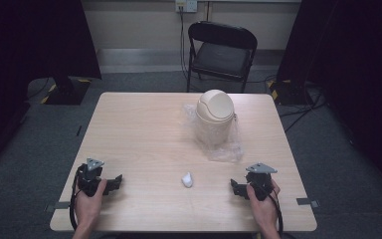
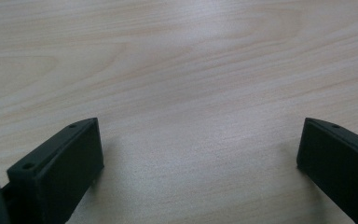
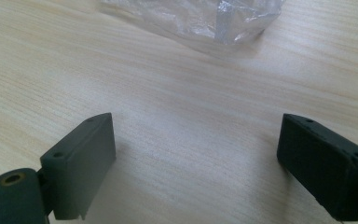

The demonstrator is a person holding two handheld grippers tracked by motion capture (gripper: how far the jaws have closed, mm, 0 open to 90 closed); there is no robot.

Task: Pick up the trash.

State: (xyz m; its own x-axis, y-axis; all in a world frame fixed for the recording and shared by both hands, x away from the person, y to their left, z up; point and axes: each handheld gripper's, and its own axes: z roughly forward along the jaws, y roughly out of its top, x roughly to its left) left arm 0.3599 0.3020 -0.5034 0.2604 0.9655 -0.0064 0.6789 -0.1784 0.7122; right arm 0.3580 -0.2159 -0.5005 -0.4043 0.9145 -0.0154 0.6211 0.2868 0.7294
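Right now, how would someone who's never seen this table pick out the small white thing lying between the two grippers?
Start at the light wooden table, then find the cream swing-lid bin on its clear plastic bag. Nearer the person lies the crumpled white paper wad, alone on bare wood: tiny, white and lumpy.

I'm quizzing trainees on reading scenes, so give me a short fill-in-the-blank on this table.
1. The beige bin stands on a clear plastic ____.
2. The crumpled white wad lies between the two ____.
3. The right gripper has its jaws ____.
4. Behind the table stands a black folding ____.

Missing words: bag; grippers; open; chair
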